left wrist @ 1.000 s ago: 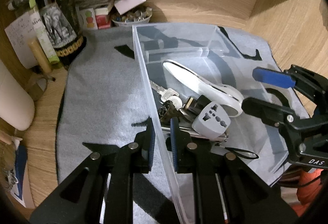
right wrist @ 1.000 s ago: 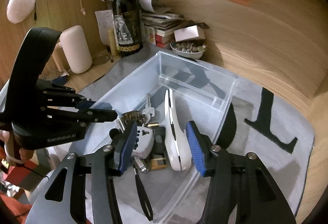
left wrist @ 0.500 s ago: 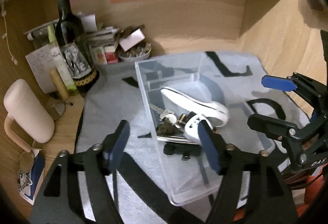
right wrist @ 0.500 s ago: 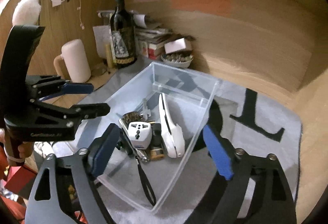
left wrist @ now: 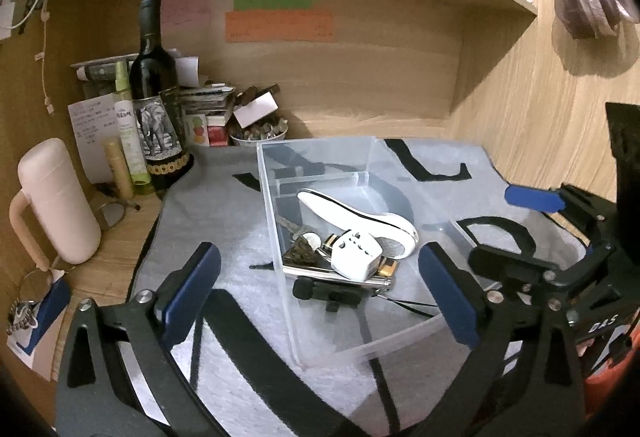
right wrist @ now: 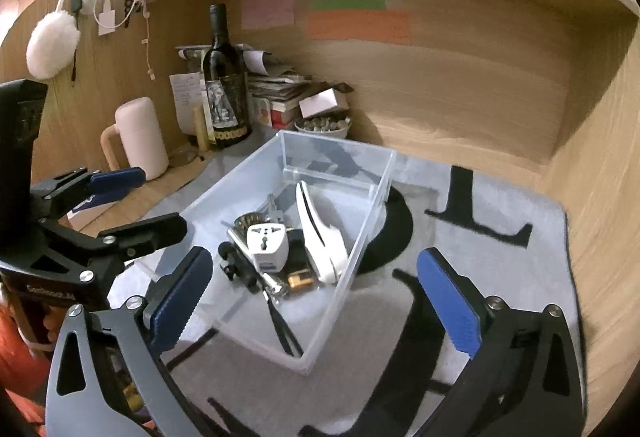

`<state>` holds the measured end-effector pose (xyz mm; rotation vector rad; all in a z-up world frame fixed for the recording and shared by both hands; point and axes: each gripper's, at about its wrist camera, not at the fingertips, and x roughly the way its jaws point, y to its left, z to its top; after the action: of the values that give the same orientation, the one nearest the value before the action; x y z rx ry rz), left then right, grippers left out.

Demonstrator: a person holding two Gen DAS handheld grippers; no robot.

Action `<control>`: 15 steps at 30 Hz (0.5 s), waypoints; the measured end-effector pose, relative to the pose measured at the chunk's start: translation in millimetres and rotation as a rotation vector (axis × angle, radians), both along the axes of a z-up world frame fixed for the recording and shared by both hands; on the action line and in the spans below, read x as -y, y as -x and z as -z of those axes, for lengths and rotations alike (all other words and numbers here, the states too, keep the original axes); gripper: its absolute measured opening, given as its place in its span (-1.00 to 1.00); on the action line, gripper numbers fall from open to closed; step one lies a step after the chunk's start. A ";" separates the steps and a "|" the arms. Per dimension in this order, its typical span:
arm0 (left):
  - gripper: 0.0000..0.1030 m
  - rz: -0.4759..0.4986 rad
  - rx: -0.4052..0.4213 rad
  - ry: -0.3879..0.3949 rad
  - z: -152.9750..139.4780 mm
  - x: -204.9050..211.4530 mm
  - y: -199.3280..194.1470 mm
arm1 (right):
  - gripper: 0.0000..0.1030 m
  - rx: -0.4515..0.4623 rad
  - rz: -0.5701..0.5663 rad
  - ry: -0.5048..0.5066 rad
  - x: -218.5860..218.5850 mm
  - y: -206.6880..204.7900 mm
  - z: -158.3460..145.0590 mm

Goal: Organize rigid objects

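1. The left gripper (left wrist: 320, 289) had just been opening; its jaws stood wide and held nothing.
2. The right gripper (right wrist: 316, 293) had also just been opening, with nothing held.
3. The adapter (right wrist: 267, 247) lay in the clear bin (right wrist: 340, 289), at frame centre, on the mat (right wrist: 500, 265).

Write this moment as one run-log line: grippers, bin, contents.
left gripper: open, just opened, empty | right gripper: open, just opened, empty | clear bin: on grey mat | travel adapter: inside bin
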<state>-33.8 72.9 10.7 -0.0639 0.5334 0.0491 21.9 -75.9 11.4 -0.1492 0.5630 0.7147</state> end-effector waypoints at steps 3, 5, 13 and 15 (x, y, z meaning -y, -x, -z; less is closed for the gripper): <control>0.96 -0.007 0.009 0.013 3.5 0.7 0.4 | 0.99 -0.005 0.003 -0.006 0.9 0.8 5.9; 0.96 -0.005 0.004 0.025 6.6 -1.0 -2.0 | 0.99 -0.013 0.009 -0.009 1.0 0.1 8.0; 0.96 0.003 -0.001 0.030 10.5 -3.4 -4.1 | 0.99 -0.014 0.019 -0.007 -0.8 1.5 9.7; 0.96 0.002 0.005 0.028 10.1 -3.7 -3.6 | 0.99 -0.008 0.019 -0.005 -1.0 1.4 8.8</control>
<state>-30.2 76.6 0.6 -0.0908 0.5296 0.0395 20.5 -75.0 2.5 -0.1364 0.5697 0.6980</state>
